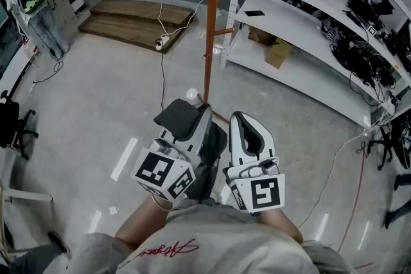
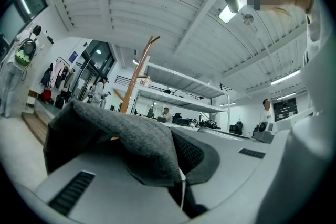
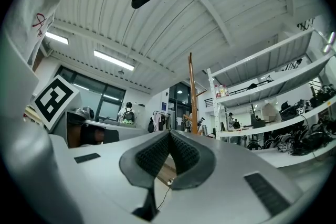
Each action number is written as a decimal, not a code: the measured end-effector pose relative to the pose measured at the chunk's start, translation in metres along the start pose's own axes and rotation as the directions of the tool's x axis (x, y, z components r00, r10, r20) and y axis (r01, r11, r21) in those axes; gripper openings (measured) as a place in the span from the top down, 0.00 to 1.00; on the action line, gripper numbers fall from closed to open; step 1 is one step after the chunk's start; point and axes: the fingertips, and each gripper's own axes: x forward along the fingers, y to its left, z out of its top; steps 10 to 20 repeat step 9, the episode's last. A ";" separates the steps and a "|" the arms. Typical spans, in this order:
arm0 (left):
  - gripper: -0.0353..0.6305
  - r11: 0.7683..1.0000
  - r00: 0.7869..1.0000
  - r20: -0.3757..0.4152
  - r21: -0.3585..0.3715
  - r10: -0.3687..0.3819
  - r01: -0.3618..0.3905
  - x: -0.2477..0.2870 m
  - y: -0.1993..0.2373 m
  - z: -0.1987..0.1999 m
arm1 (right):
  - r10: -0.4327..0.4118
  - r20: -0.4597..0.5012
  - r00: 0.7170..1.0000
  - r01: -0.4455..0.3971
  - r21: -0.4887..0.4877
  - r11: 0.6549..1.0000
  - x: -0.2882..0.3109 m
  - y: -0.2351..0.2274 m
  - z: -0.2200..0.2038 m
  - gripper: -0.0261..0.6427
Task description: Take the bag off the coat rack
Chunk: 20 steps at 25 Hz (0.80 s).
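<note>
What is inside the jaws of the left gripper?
A grey felt bag, pinched by the left gripper. The cloth covers part of one jaw; the bag's inside cannot be seen.

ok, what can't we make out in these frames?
- Bag: its shape and handles. In the head view the left gripper mostly hides it; the left gripper view shows only a felt fold.
- Coat rack: its top is cut off by the head view's upper edge.
- Things on the shelves: too small in every view.
</note>
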 end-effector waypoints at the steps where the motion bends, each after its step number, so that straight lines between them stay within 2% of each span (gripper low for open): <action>1: 0.92 1.000 1.000 0.000 0.000 0.000 0.000 0.000 0.000 0.000 | -0.001 0.001 1.000 0.001 -0.004 1.000 0.001 0.000 0.000 0.94; 9: 0.92 1.000 1.000 -0.007 -0.004 0.002 -0.002 0.000 0.009 0.003 | -0.005 -0.031 1.000 0.006 0.032 0.999 0.006 0.006 -0.005 0.94; 20: 0.92 1.000 1.000 -0.007 -0.004 0.002 -0.002 0.000 0.009 0.003 | -0.005 -0.031 1.000 0.006 0.032 0.999 0.006 0.006 -0.005 0.94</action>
